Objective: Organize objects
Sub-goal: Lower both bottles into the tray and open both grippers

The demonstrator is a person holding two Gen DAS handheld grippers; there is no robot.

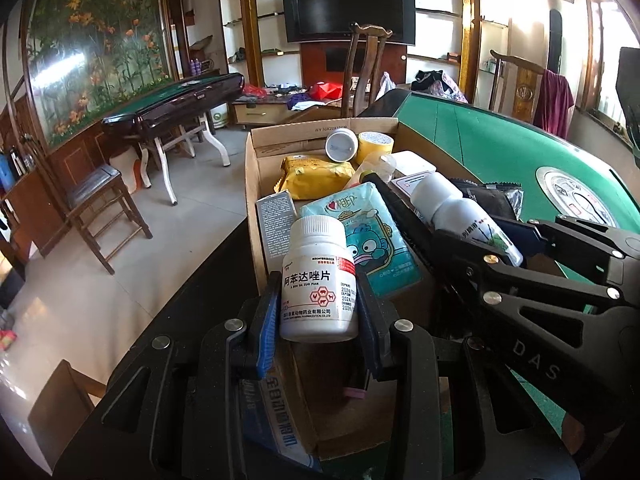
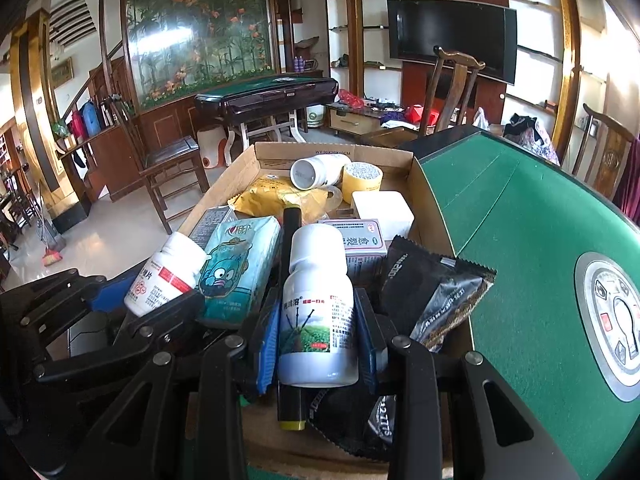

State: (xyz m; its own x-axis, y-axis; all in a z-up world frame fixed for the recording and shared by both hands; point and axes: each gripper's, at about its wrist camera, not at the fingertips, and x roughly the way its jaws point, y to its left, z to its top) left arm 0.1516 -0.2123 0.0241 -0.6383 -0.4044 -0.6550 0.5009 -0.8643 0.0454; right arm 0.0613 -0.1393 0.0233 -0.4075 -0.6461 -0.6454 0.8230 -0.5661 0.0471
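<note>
The green-felt table carries a cardboard box crowded with packets. Above the box's near end, the left gripper clamps an upright white pill bottle with red label marks. At its three o'clock, the right gripper pinches a taller white bottle (green field printed on its label). A blue tissue pack lies between them, inside the box.
</note>
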